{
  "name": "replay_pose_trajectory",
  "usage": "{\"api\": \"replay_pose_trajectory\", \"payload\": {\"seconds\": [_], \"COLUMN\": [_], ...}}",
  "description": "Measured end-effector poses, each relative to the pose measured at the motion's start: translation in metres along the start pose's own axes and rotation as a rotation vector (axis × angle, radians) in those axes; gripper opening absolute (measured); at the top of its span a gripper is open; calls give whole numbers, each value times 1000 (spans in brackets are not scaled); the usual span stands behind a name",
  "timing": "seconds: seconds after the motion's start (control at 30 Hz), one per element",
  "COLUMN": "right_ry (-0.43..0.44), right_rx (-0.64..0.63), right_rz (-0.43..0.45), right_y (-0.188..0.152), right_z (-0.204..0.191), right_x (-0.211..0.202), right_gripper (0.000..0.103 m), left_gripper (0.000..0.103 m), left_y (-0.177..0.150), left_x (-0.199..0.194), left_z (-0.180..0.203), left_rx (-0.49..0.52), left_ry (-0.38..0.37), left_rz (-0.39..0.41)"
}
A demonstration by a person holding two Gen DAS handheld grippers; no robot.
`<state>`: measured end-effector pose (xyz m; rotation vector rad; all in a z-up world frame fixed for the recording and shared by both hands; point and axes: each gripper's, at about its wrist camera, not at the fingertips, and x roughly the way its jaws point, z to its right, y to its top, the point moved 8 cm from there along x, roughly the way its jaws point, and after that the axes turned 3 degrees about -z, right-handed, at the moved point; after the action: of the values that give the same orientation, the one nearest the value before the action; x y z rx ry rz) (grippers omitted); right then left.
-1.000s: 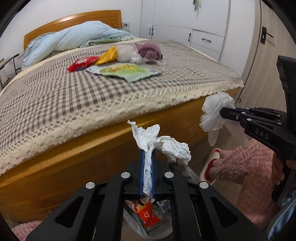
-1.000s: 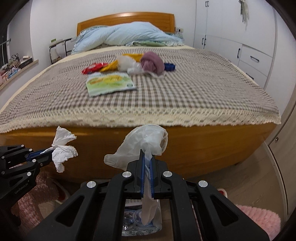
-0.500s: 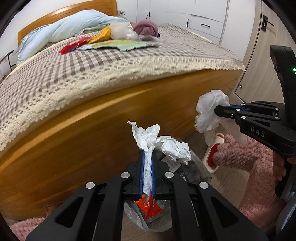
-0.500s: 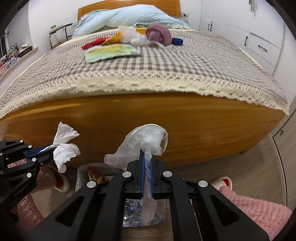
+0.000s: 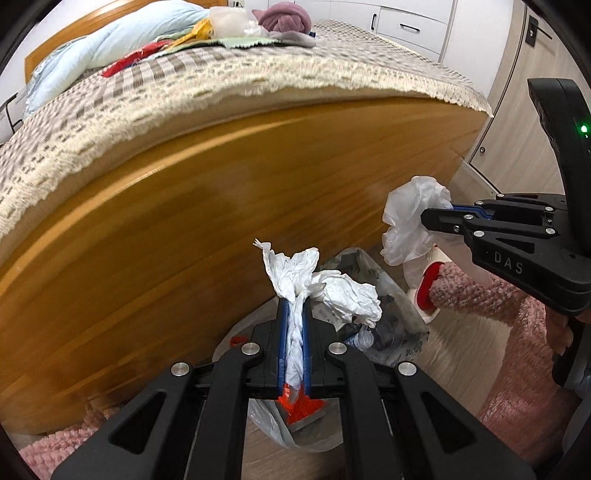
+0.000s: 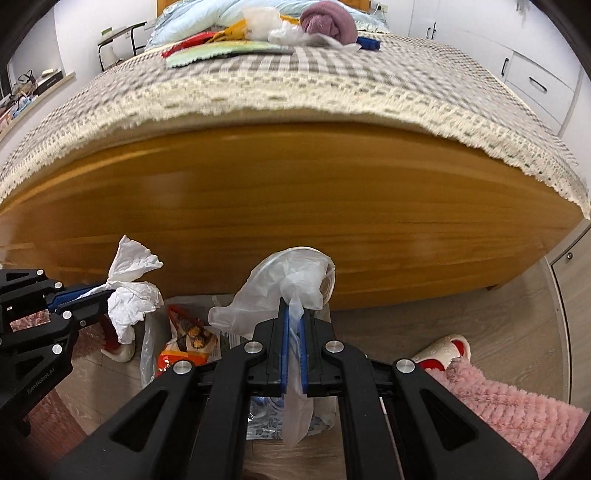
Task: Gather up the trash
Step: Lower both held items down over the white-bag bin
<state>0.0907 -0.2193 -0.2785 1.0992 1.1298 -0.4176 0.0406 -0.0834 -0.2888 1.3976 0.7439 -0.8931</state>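
A: Left side, quick?

B: My left gripper [image 5: 294,314] has its jaws clamped on a crumpled white paper tissue [image 5: 321,284]; the wad sticks out past the tips toward 12 and 1 o'clock. In the right wrist view I see the same tissue [image 6: 133,291] at 9 o'clock, held in the left gripper [image 6: 99,295].

A: Right side?

B: My right gripper [image 6: 293,314] is closed on a thin translucent white plastic glove [image 6: 291,284]; part billows above the tips, a strip hangs down between the jaws toward 6 o'clock. From the left wrist view, the right gripper [image 5: 434,218] sits at 3 o'clock with the glove [image 5: 413,221] bunched at its tip.

A: Where's the bin?

B: I see a clear plastic trash bag [image 6: 147,354] on the wooden floor [image 6: 461,306], directly below and just ahead of both grippers, near the foot of the orange-brown wooden bed frame [image 6: 295,199]. Inside it shows an orange snack wrapper [image 6: 184,339]. In the left view the bag [image 5: 391,295] shows at 5 o'clock of the tissue.

A: Other trash?

B: On the checked beige bedspread [image 6: 332,74], at 12 o'clock: a pale green flat packet [image 6: 221,51], a red wrapper [image 6: 188,40], and a rolled mauve cloth [image 6: 328,20], all close together.

A: Floor?

B: A white-and-red slipper [image 6: 447,350] at 4 o'clock, and a fuzzy pink sleeve or leg [image 6: 498,406], I can't tell which.
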Motion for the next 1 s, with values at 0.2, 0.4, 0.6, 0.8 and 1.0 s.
{"api": "replay_pose_trajectory", "payload": {"seconds": [0.2, 0.4, 0.6, 0.8, 1.0], "right_ry": [5, 15, 30, 43, 47], "right_rx": [-8, -4, 13, 20, 22], "right_rz": [-32, -64, -106, -150, -185], "right_y": [-6, -11, -13, -18, -22], "right_z": [-2, -1, -2, -8, -8], "right_x": [10, 19, 31, 41, 50], "right_gripper": [5, 5, 5, 5, 5], "left_gripper": [4, 4, 4, 4, 4], "left_y": [-4, -11, -16, -22, -27], "left_x": [11, 24, 35, 49, 63], "left_z": [2, 6, 9, 14, 15], "left_rx": [11, 19, 21, 26, 13], "left_ry": [5, -4, -21, -38, -52], "left_rz": [-29, -71, -117, -162, -202]}}
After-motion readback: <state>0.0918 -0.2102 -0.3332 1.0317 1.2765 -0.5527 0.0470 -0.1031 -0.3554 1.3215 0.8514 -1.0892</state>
